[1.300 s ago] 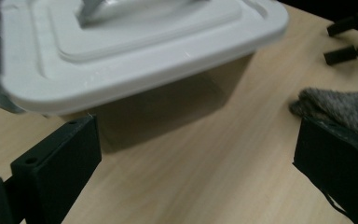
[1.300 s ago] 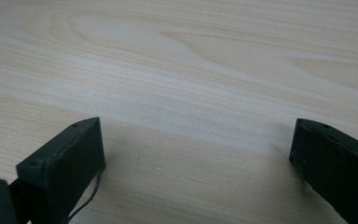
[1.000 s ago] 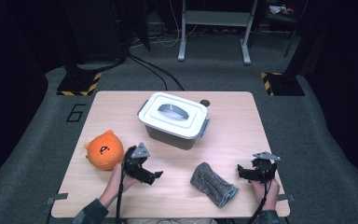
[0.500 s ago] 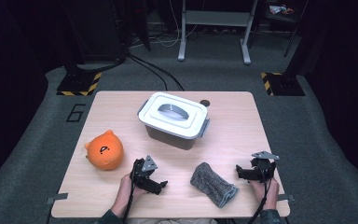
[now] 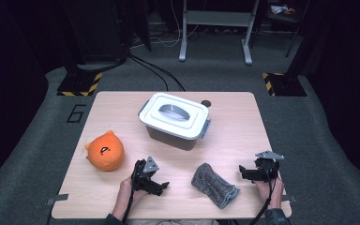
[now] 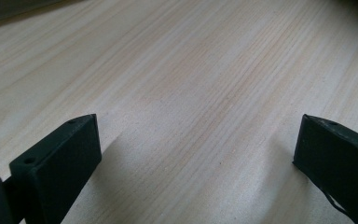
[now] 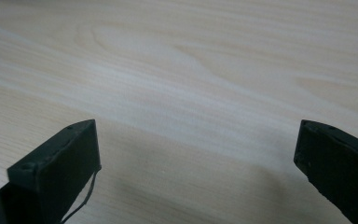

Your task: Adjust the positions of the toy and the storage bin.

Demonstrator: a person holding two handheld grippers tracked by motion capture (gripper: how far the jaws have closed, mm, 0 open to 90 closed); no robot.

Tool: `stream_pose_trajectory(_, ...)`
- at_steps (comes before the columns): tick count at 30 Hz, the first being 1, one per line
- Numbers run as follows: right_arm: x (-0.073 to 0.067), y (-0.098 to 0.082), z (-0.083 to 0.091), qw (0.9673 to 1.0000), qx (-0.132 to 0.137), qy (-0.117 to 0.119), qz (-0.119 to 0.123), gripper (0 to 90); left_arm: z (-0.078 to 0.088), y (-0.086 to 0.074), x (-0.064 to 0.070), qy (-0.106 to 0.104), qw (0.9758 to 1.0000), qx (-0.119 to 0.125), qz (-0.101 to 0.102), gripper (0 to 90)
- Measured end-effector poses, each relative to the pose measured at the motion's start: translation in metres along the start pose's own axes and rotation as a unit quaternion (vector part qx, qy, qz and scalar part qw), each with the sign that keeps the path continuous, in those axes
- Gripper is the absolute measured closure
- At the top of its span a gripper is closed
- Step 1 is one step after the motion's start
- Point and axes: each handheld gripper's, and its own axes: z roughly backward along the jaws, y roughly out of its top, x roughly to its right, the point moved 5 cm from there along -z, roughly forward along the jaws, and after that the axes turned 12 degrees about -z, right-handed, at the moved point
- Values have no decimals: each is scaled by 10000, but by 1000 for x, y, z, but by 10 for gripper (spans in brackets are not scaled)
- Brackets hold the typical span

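My left gripper [image 5: 158,186] rests low on the wooden table [image 5: 234,136] near the front edge, right of an orange plush toy [image 5: 105,150]. Its jaws stand wide open over bare wood [image 6: 191,116]. My right gripper [image 5: 243,172] sits near the front right corner, jaws open and pointing left toward a grey knitted cloth [image 5: 214,184] that lies between the two grippers. Nothing but bare wood [image 7: 191,93] lies between the right gripper's jaws. A grey box with a white lid [image 5: 175,119] stands at the table's middle back.
A small dark round object [image 5: 206,103] lies behind the box near the far edge. Black stands with yellow-black striped bases [image 5: 78,84] and a metal frame [image 5: 214,28] stand on the grey floor beyond the table.
My left gripper has slid right and toward the front edge, away from the plush toy. The right gripper has stayed in place.
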Motion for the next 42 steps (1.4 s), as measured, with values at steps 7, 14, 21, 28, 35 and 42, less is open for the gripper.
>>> stream_pose_trajectory(7,-16,36,21,9992,204,271,208,0,0,0,0,2,10000,1,-2,2)
stream_pose_trajectory(14,-50,75,26,9959,245,566,659,0,0,0,0,1,10000,0,-2,2)
stream_pose_trajectory(21,-80,108,28,9910,262,903,951,0,0,0,0,2,10000,-3,-5,2)
stream_pose_trajectory(28,-105,134,24,9868,219,1176,1093,0,0,0,0,5,10000,-4,1,2)
stream_pose_trajectory(35,-129,159,13,9825,115,1384,1242,0,0,0,0,17,10000,8,6,2)
stream_pose_trajectory(42,-154,176,1,9757,18,1592,1508,27,0,0,0,12,10000,-1,-4,2)
